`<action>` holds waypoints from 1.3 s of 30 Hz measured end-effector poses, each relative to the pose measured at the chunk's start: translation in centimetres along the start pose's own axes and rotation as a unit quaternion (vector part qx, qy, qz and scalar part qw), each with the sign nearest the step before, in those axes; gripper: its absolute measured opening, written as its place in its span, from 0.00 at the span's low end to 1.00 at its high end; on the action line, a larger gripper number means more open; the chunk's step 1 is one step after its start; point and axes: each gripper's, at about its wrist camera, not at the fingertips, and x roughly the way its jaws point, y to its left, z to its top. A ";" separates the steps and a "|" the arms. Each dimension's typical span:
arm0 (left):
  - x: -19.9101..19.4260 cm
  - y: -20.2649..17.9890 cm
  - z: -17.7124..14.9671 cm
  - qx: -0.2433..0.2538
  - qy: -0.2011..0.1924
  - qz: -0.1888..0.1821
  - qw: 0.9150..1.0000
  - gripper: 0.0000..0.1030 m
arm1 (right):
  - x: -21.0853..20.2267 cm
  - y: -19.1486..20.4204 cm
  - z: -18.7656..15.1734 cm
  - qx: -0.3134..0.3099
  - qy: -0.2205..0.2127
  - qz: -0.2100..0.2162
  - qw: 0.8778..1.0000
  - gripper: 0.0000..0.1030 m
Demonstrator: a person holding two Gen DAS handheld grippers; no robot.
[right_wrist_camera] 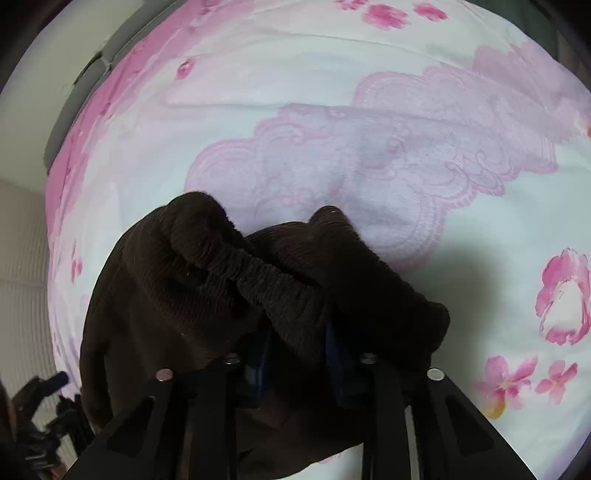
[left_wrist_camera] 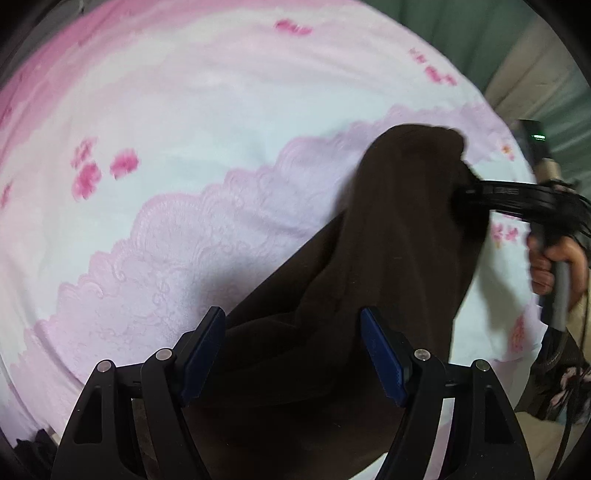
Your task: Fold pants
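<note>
Loosely bunched, the brown pants (right_wrist_camera: 229, 295) hung above the floral bed sheet (left_wrist_camera: 166, 122), their elastic waistband clenched in the right gripper (right_wrist_camera: 295, 354), reaching in from the right; the left gripper (left_wrist_camera: 291, 332) pointed forward, fingers spread around near fabric.

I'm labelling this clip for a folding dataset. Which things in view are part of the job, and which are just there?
Part of the job:
- brown pants
- right gripper, shut on the waistband
- left gripper, fingers apart around the fabric

Just there:
- floral bedsheet
- green curtain
</note>
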 end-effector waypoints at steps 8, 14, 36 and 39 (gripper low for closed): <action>-0.1 -0.9 0.3 0.055 -0.004 0.008 0.998 0.72 | -8.3 -1.8 -1.8 0.009 -0.079 -0.056 0.995 0.16; 1.2 -1.2 1.5 0.080 0.013 0.028 0.996 0.72 | -6.7 -2.7 -1.3 0.027 -0.053 -0.053 0.997 0.16; -2.9 -5.9 -8.7 -0.106 -0.066 0.092 0.988 0.73 | -9.3 1.2 1.4 -0.140 -0.111 -0.041 0.983 0.74; -2.6 -7.2 -10.1 -0.125 -0.061 0.083 0.987 0.73 | -7.3 0.6 3.2 -0.114 -0.090 -0.012 0.989 0.72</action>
